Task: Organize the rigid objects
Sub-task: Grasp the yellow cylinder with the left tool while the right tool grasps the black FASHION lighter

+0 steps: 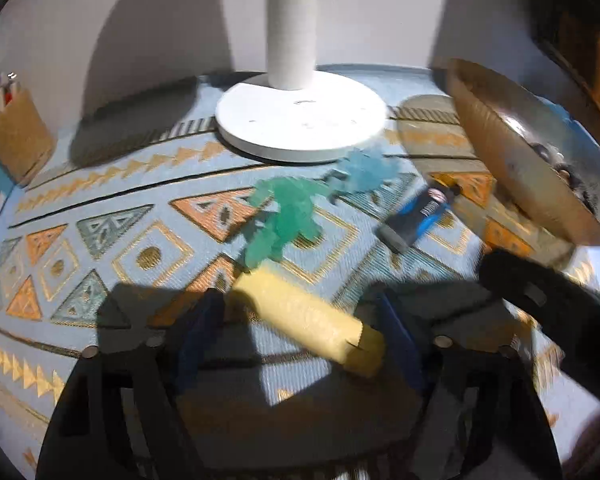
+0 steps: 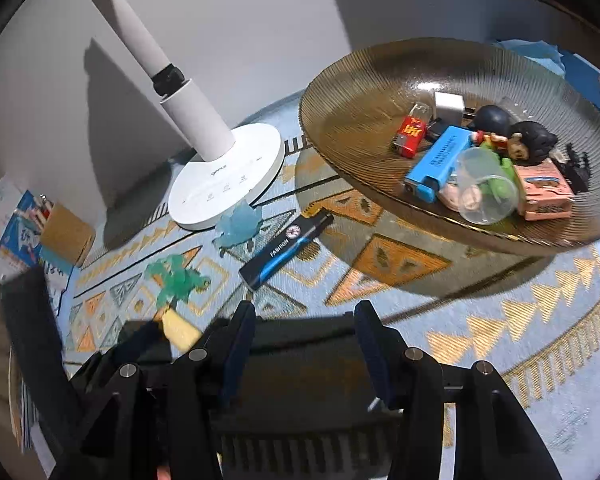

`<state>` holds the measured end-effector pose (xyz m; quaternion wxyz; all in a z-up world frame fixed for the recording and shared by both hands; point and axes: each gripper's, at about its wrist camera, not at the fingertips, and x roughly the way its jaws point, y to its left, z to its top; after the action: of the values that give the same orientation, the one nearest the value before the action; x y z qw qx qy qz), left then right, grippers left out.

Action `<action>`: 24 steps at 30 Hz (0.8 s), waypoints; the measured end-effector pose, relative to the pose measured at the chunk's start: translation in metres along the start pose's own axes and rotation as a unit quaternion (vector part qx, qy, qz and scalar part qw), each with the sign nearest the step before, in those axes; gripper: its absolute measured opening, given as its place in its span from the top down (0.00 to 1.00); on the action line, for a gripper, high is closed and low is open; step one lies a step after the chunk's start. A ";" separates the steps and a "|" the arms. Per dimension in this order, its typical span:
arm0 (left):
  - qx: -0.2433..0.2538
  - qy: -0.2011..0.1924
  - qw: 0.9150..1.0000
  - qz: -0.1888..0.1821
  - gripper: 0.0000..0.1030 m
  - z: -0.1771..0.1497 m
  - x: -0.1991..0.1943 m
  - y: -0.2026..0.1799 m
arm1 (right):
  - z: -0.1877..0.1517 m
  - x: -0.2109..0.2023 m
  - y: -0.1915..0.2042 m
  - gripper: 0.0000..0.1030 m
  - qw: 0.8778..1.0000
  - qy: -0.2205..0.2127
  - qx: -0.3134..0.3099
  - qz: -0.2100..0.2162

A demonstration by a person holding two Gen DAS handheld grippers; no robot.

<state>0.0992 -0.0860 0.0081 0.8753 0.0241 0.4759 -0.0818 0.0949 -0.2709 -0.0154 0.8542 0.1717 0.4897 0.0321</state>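
Left gripper point(image 1: 300, 316): jaws apart, straddling the pale yellow cylindrical trunk of a toy palm tree point(image 1: 306, 322). The trunk lies diagonally on the patterned blue-and-orange woven tablecloth point(image 1: 100, 220), between the two blue pads; I can't see either pad pressing on it, so I call it released, nothing gripped. The green translucent plastic fronds point(image 1: 288, 216) stick out ahead of the jaws, past the fingertips.

Handling, my read:
- Trunk looks like hollow moulded plastic: light, stiff, smooth, round. It will likely roll or pivot if the pads meet it off-centre.
- Fronds look thin and spiky. They could flex or snap, so don't pinch there.
- Best hold: mid-trunk, pads square across the cylinder axis. It sits skewed to the jaws now, so a wrist roll would help before closing.

Right gripper point(image 2: 304, 332): jaws partly open, nothing between them. Ahead of the jaws and slightly left lies a black-and-blue rectangular lighter marked FASHION point(image 2: 286, 250), flat on the cloth. It looks rigid, light and slick-sided; grip across the narrow width at mid-length.

Ahead and right of the right jaws sits a ribbed amber glass dish point(image 2: 348, 92) with lighters, figurines and a clear cup inside. It is probably the drop target, and fragile, so set things in rather than dropping them. A light blue translucent plastic toy piece point(image 2: 238, 222) rests against the white round lamp base point(image 2: 228, 184), further ahead.
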 end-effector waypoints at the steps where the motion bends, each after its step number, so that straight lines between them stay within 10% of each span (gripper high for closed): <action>1: -0.001 0.005 1.000 -0.006 0.38 -0.002 -0.003 0.004 | 0.002 0.004 0.003 0.51 1.000 0.000 -0.004 -0.005; 17: 0.032 0.000 0.999 -0.025 0.46 -0.016 -0.016 0.048 | 0.022 0.063 0.056 0.40 0.989 -0.038 -0.004 -0.144; 24: 0.032 -0.005 0.999 -0.019 0.45 -0.003 -0.007 0.034 | 0.020 0.063 0.053 0.71 0.985 -0.037 -0.050 -0.163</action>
<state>0.0989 -0.0514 0.0114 0.8750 0.0426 0.4687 -0.1137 0.1505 -0.2122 -0.0410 0.8732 0.0479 0.4767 -0.0893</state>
